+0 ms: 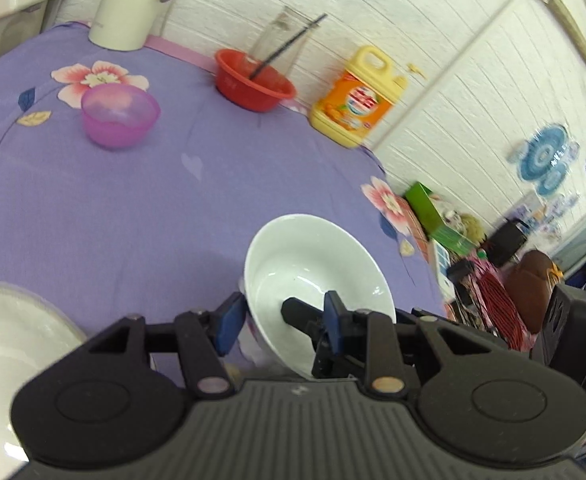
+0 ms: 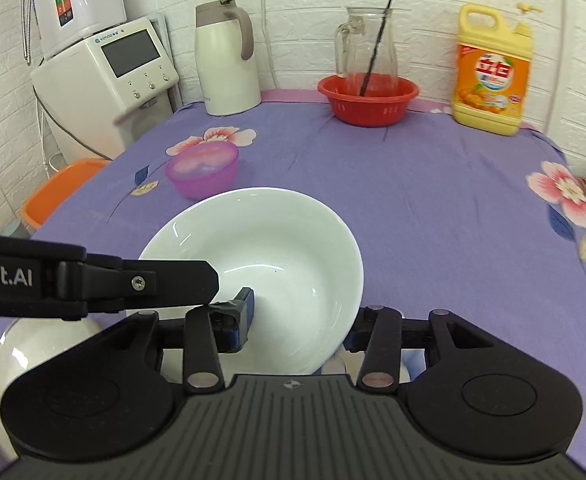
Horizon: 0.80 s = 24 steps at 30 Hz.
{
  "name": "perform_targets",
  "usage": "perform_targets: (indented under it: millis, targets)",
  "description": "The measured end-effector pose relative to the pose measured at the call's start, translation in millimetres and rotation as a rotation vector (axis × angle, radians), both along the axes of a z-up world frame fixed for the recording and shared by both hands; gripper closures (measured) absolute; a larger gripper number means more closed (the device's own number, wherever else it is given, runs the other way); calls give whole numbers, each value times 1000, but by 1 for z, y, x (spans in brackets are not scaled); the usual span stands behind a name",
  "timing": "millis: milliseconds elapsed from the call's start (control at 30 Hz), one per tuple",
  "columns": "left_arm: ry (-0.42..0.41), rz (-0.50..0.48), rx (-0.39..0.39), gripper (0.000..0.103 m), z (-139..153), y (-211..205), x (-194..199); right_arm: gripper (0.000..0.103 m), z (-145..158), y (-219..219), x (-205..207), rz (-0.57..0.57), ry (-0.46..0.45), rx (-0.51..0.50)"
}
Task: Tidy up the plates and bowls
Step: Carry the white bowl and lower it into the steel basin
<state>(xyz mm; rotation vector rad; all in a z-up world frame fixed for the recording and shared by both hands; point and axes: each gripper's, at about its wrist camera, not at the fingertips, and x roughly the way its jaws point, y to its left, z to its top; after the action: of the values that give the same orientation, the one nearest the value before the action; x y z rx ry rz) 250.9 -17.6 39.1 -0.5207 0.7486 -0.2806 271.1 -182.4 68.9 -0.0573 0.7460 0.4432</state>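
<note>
A white bowl sits between both grippers over the purple flowered tablecloth; in the left wrist view the white bowl looks tilted. My left gripper has one blue pad inside the bowl and one outside its wall, with a gap at the outer pad. My right gripper straddles the bowl's near rim, its left pad inside the bowl and its right finger outside. The other gripper's black finger reaches into the bowl in each view. A small purple bowl stands farther back left. A white plate lies at the near left.
A red basin holding a glass jug with a black stick stands at the back. A yellow detergent bottle is at back right, a white kettle and a water dispenser at back left. An orange bin stands below the table's left edge.
</note>
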Motion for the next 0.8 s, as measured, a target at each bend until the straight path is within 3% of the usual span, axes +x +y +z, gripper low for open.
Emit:
perform_targets:
  millis: [300,533,800]
  targets:
    - [20,-67,-9,74,-25,-21,-61,22,-17,-14,-77,-48,-4,-39]
    - [53,-66,5,74,-44,-20,-60,22,-39,-12,-84,-41,27,-34]
    - [64,-69,25,73,-53,-15,-53,25,-43,-15,-83,-24,28,-5]
